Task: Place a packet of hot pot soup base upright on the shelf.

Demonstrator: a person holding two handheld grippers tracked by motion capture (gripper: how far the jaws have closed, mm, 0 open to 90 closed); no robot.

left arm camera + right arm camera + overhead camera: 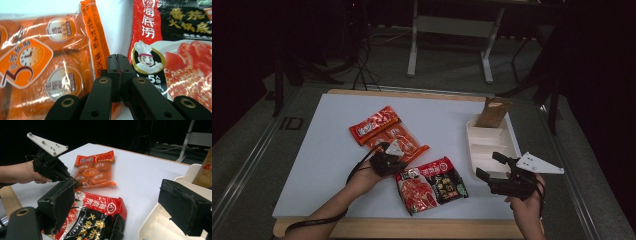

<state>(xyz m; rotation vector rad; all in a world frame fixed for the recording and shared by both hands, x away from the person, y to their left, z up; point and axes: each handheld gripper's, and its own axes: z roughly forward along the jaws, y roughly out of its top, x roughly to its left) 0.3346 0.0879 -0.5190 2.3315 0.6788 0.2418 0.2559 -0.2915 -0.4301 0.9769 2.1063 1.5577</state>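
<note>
The left gripper (388, 159) is clenched, its jaws meeting on the near seam edge of the orange packet (42, 62). That packet lies mid-tabletop, just ahead of the left hand, its long axis slanting from the far left toward the near right. It is glossy clear-orange film over round portions. The right gripper (489, 166) hangs released near the white tray (472, 135), well apart, past the red-and-black packet (432, 185).

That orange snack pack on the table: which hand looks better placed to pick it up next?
The left. Its claw is shut, tips at the orange pack's near edge. The right claw hangs open over by the white tray, with the red-and-black pouch lying between.
</note>
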